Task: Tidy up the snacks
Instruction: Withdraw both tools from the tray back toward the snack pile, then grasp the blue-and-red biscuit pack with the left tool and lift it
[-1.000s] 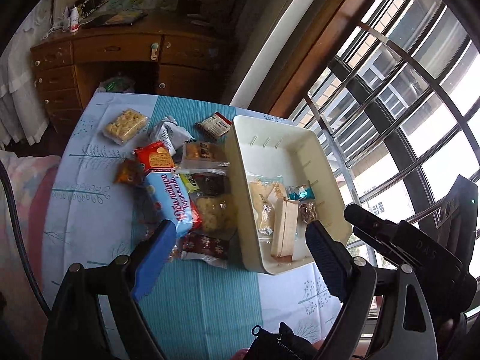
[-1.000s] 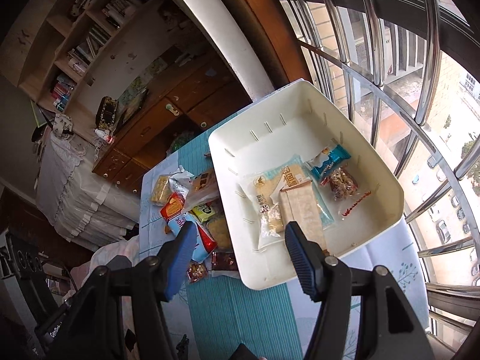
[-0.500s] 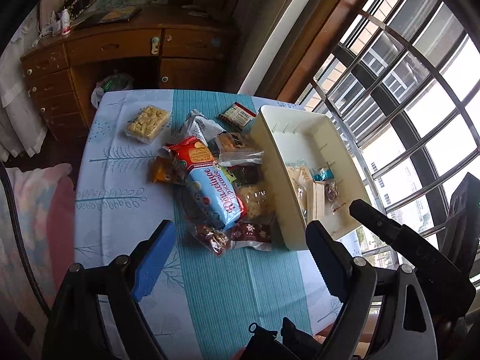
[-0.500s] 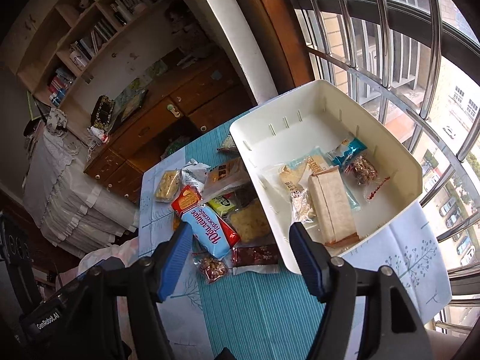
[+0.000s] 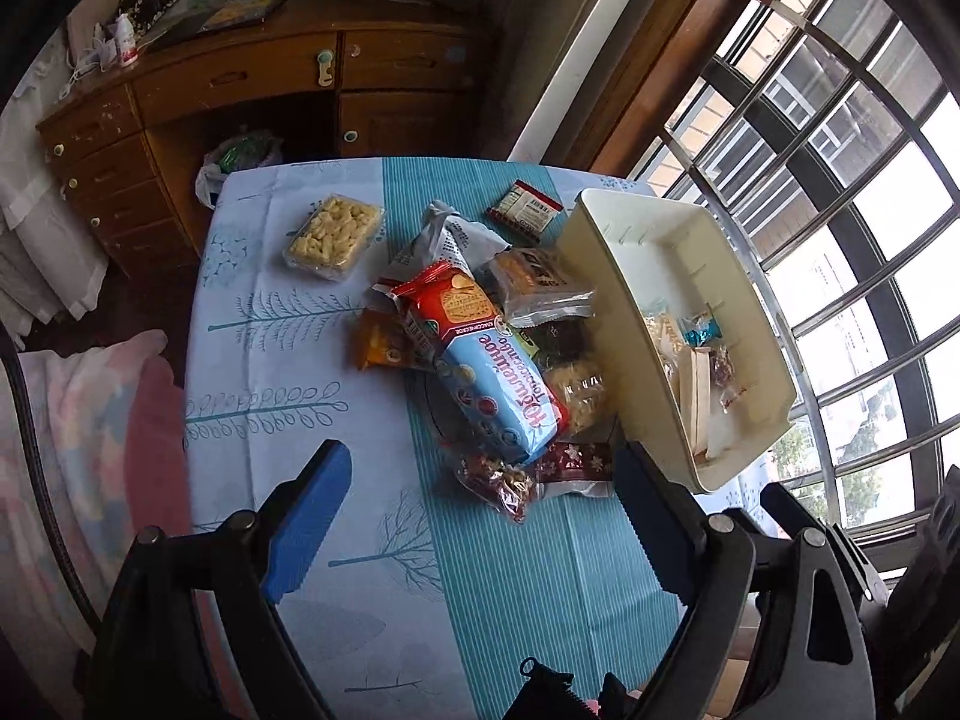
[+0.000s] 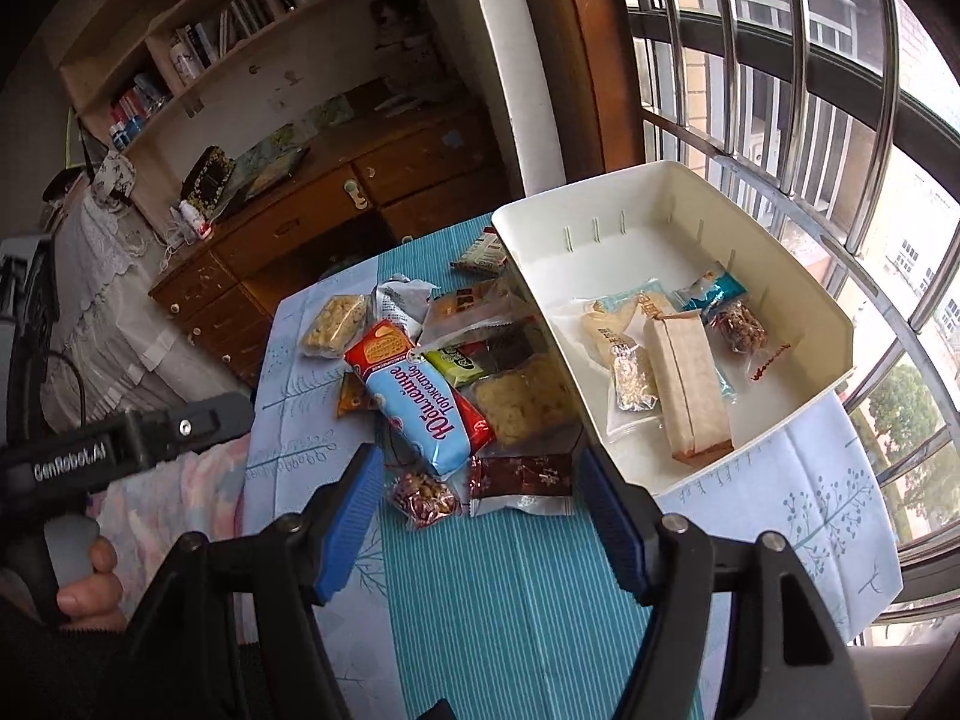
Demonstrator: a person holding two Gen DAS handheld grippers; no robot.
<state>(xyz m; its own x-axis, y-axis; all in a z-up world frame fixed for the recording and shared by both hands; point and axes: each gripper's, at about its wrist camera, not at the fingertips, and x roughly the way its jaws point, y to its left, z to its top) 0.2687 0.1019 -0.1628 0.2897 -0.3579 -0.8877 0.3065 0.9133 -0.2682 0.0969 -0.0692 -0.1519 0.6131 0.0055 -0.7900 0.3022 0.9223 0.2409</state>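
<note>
Left wrist view: the left hand-held gripper (image 5: 480, 516) hovers with jaws spread wide and empty above a counter (image 5: 252, 420) draped in a teal-striped cloth, where loose snacks are heaped around a blue-and-red biscuit pack (image 5: 486, 372). Beside the heap sits a cream bin (image 5: 606, 324) already holding several wrapped snacks. From the right wrist, the right hand-held gripper (image 6: 480, 516) hangs equally released, empty, near a dark red packet (image 6: 522, 477).
</note>
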